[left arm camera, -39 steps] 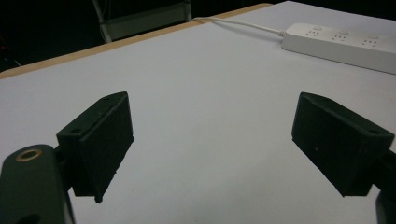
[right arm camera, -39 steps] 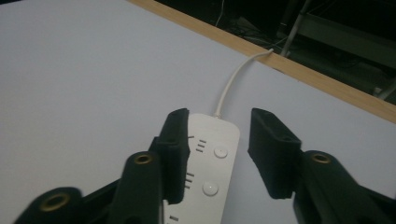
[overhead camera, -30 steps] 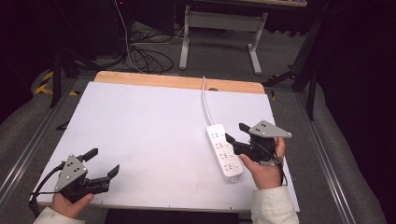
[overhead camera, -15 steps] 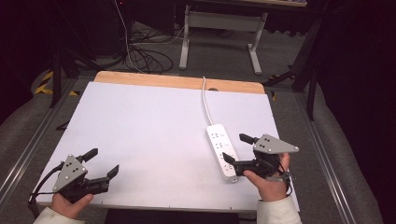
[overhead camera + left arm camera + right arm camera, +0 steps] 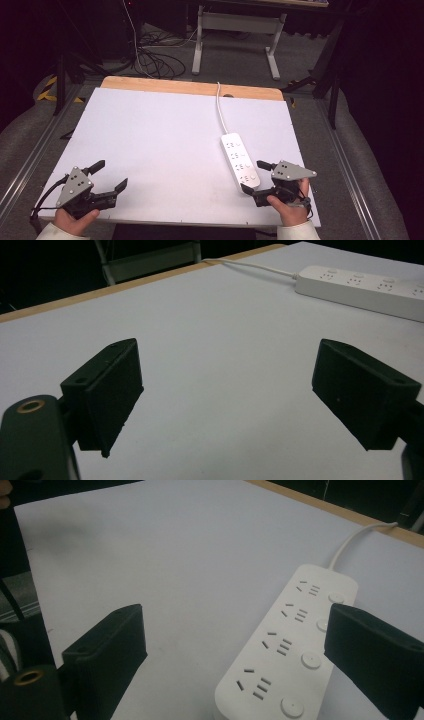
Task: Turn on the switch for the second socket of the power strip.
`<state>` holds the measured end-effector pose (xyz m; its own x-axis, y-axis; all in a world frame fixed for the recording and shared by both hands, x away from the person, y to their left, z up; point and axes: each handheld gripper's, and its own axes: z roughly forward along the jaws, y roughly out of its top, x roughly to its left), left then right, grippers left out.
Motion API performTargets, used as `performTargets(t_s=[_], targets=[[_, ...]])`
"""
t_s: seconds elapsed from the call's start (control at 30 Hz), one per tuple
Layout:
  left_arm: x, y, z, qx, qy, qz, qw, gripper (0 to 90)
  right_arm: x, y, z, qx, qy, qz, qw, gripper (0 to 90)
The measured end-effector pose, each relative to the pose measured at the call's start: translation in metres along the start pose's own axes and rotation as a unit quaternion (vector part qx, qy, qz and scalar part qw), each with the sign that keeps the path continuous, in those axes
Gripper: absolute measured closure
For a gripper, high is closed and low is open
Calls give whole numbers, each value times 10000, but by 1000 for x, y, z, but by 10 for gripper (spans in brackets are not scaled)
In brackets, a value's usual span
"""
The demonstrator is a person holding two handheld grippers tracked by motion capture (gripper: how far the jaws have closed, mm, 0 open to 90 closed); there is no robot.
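So in the high view, lower left corner of the frame, the left gripper [image 5: 111, 174] sits low over the flat white table [image 5: 160, 145] with its black jaws spread wide and nothing between them. The person's left hand [image 5: 75, 220] wraps around the back of it, and a pale sleeve cuff [image 5: 56, 233] pokes in from the bottom edge. The grey three-cornered plate rides on top, and a dark cable trails off toward the left edge.

The middle of the frame is just bare white tabletop, with a light wooden strip [image 5: 192, 88] running along the far edge of the table.

Right of centre lies the white four-outlet plastic power strip [image 5: 240, 160], flat on the table, angled a bit so its far end leans toward the upper left. Its white cord [image 5: 219, 112] runs up the frame to a small hole in the wooden strip.

Lower right, the right gripper [image 5: 253, 176] is held by the right hand [image 5: 287, 204], jaws wide apart too. One jaw tip sits just beside the near end of the power strip; I can't tell if it's actually touching. In the right gripper view the strip fills the space between the two jaws, closer to the right-hand one, with outlets and round buttons facing up.
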<state>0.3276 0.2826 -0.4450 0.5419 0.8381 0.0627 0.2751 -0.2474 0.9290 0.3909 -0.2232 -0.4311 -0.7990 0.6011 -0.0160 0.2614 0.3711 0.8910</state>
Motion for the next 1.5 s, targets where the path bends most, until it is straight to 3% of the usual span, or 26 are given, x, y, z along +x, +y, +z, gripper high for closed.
performTargets(t_s=[0.27, 0.47, 0.87, 1.07, 1.5], targets=[[-3, -2, -3, 96, -267, -163, 9995, 134, -3, -22, 4, 80, -145, 119, 9998, 98], [-1, -5, -5, 38, -275, -333, 9991, 129, -6, -35, 8, 272, -229, 244, 9991, 104], [0, -6, 0, 67, -142, -129, 9998, 129, -3, -52, 12, 398, -296, 161, 9986, 100], [0, -6, 2, 104, -87, -93, 9999, 129, -4, -51, 13, 546, -661, -13, 9963, 110], [2, -8, 3, 29, -22, 10, 10000, 131, -4, -49, 11, 285, -529, 88, 9982, 122]])
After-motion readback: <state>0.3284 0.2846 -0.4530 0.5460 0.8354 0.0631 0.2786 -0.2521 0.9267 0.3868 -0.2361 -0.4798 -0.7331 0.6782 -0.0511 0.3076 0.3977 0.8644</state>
